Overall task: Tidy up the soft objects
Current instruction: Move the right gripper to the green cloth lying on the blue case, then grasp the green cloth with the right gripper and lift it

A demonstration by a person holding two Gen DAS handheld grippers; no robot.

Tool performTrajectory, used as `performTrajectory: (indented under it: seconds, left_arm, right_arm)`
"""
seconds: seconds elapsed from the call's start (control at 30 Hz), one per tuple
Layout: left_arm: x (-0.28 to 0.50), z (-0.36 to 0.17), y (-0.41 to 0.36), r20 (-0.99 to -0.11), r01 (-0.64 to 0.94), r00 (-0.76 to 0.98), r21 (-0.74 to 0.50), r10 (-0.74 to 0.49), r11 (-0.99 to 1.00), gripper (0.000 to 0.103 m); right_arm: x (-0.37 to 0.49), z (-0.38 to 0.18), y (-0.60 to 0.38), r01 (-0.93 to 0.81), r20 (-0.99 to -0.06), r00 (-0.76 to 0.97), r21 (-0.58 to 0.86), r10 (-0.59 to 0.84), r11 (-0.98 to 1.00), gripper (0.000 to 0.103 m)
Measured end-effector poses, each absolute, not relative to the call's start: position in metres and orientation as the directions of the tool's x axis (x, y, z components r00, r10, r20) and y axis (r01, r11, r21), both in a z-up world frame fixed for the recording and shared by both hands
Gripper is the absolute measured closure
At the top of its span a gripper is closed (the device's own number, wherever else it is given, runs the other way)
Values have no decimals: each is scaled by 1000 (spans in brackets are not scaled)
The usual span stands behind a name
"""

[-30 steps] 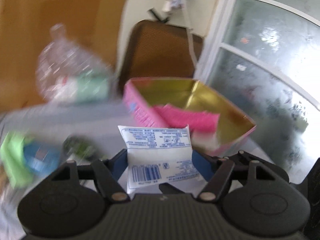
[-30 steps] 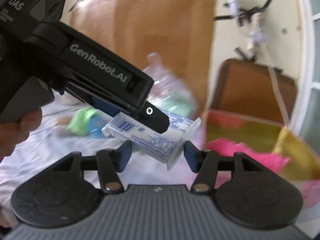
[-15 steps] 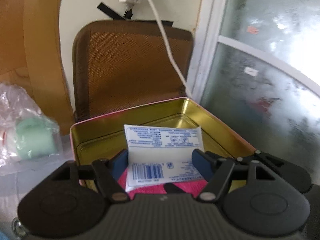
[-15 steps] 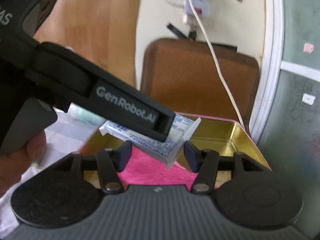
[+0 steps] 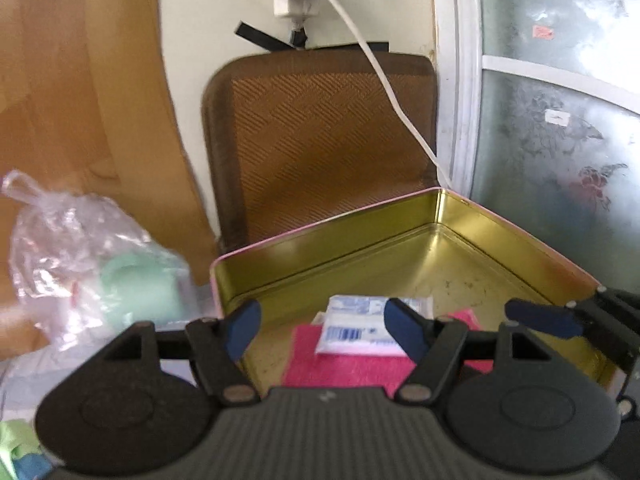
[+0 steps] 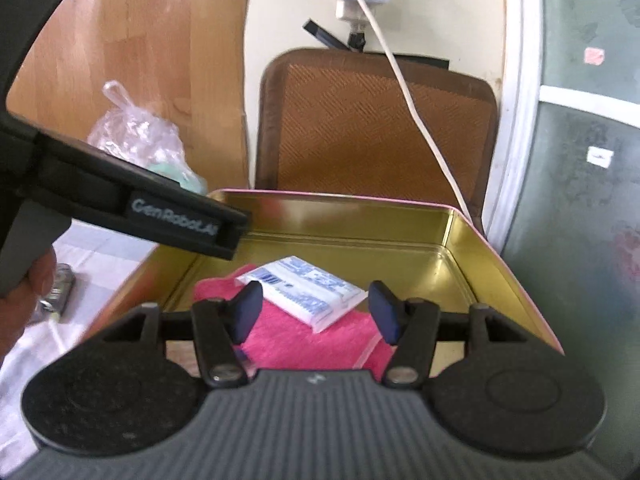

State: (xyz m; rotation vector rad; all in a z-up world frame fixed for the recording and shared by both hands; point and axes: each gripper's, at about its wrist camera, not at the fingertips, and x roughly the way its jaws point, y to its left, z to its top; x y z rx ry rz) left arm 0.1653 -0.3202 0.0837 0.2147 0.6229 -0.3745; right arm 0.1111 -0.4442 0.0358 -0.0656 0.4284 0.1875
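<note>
A white tissue pack with blue print (image 5: 356,328) (image 6: 304,292) lies flat on a pink cloth (image 5: 348,368) (image 6: 288,340) inside the open gold-lined tin (image 5: 320,232) (image 6: 340,196). My left gripper (image 5: 324,330) hovers over the tin's near-left side, open, its pads clear of the pack. In the right wrist view the left gripper's body (image 6: 140,208) reaches in from the upper left, with a hand (image 6: 24,300) on its grip. My right gripper (image 6: 316,312) stands open above the cloth with nothing between its fingers. One of its blue pads (image 5: 540,318) shows at the tin's right wall.
A clear plastic bag with a pale green roll (image 5: 80,248) (image 6: 136,136) lies left of the tin. A brown mesh panel (image 5: 320,140) stands behind it, crossed by a white cable (image 5: 384,80). Frosted window glass (image 5: 560,120) borders the right. Green and blue cloth (image 5: 16,452) lies at lower left.
Both grippers swung from the table to over the tin. The tissue pack, held between the left fingers earlier, now lies on the pink cloth in the tin, free of both grippers.
</note>
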Motion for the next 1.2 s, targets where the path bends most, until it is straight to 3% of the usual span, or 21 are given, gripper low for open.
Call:
performTrajectory:
  seconds: [0.3, 0.53, 0.73, 1.03, 1.2]
  left_arm:
    - [112, 97, -266, -560, 374, 790, 121, -248, 919, 31]
    - [90, 103, -203, -545, 313, 811, 101, -210, 944, 30]
    - [80, 98, -143, -544, 240, 823, 67, -166, 969, 30]
    - [45, 60, 8, -600, 40, 797, -62, -69, 997, 31]
    - [43, 48, 69, -631, -90, 776, -104, 4, 990, 32]
  right_arm:
    - [49, 46, -411, -214, -331, 928, -103, 169, 971, 42]
    - [35, 60, -376, -283, -318, 916, -82, 244, 955, 62]
    - [39, 75, -333, -395, -344, 868, -45, 357, 918, 74]
    - [61, 68, -253, -544, -420, 767, -25, 485, 839, 74]
    - [85, 60, -196, -630, -487, 658, 61, 574, 774, 74]
